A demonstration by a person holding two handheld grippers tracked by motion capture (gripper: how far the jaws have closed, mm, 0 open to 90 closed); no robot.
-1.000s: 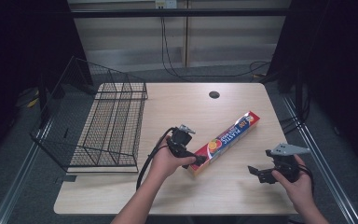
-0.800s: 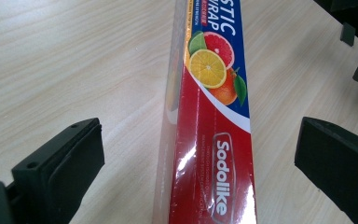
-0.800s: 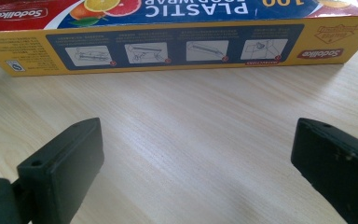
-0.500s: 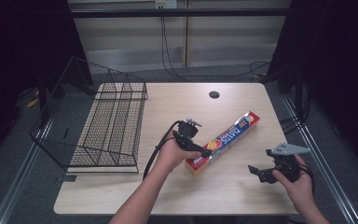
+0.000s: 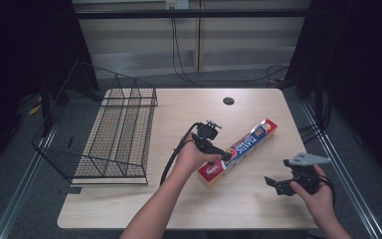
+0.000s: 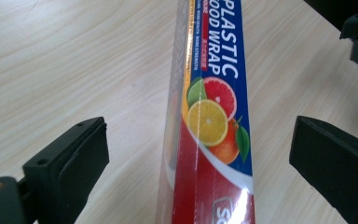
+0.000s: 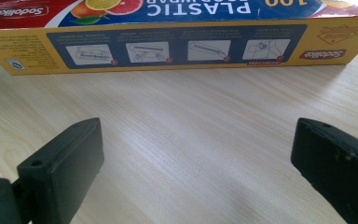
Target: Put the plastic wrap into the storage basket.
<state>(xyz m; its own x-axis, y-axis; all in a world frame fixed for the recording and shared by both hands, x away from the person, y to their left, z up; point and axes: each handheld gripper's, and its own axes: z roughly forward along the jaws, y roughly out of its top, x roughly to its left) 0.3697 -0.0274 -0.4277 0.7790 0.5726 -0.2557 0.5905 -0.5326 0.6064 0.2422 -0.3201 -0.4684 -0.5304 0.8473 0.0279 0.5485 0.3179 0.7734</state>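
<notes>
Item: plastic wrap box, long and narrow, lying flat and diagonal on the wooden table, right of centre. Handling, judged: light, stiff card with slick glossy faces that may dent or slip under a hard pinch; best taken across its narrow width near the middle. Appearance: red and blue top with citrus fruit print, yellow side carrying instruction panels.

Left gripper: poised over the box's near half, jaws spread wide to either side of it, having just closed in slightly, pads not touching it.

Right gripper: jaws apart, nothing between them, near the box, facing its yellow side.

Wire basket: at the table's left edge, well apart.
</notes>
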